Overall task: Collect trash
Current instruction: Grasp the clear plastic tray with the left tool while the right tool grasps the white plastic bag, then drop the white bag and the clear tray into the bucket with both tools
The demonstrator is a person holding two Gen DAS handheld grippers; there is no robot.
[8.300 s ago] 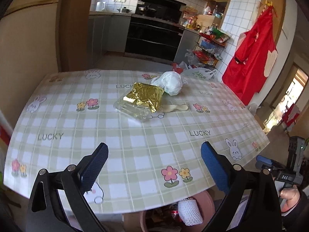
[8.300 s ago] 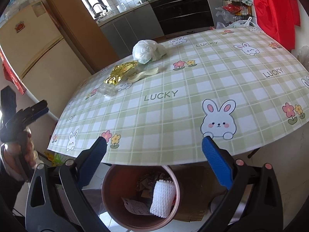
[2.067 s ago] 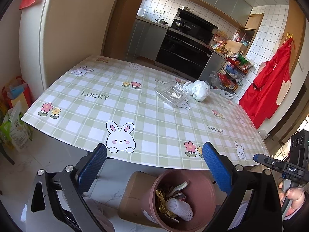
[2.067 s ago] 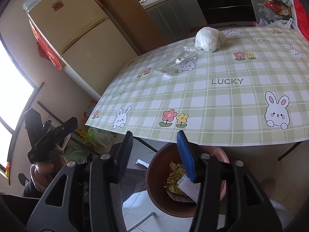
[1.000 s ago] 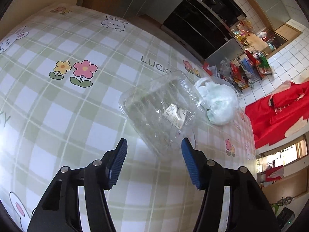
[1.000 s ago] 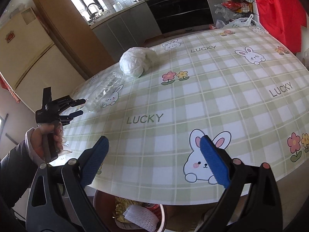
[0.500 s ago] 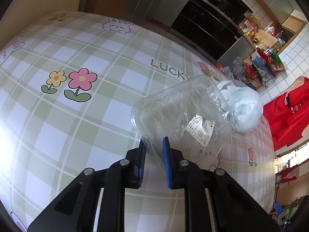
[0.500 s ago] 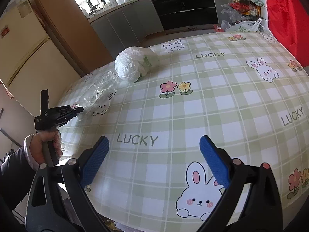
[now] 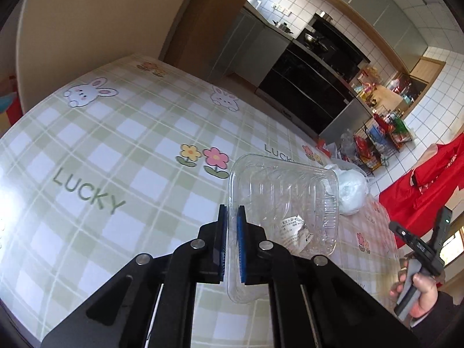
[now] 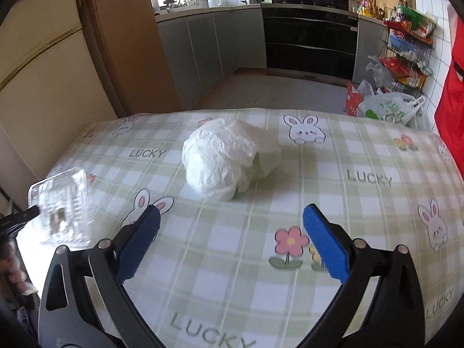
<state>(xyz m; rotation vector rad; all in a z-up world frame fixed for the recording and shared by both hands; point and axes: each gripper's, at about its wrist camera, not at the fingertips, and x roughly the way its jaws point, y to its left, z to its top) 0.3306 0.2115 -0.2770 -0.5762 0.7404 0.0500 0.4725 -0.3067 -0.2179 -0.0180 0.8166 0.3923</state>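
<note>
My left gripper is shut on the rim of a clear plastic food container and holds it lifted above the table; the container also shows at the left in the right wrist view. A crumpled white plastic bag lies on the green checked tablecloth, also seen behind the container in the left wrist view. My right gripper is open and empty, hovering just short of the white bag, which lies ahead between its fingers.
The tablecloth covers a round table. Beyond it are kitchen cabinets, a black oven, a wire rack of goods, a white shopping bag on the floor and a red apron hanging at right.
My left gripper has lifted the clear container off the table and pulled back. My right gripper has moved forward over the table toward the white bag, still open.
</note>
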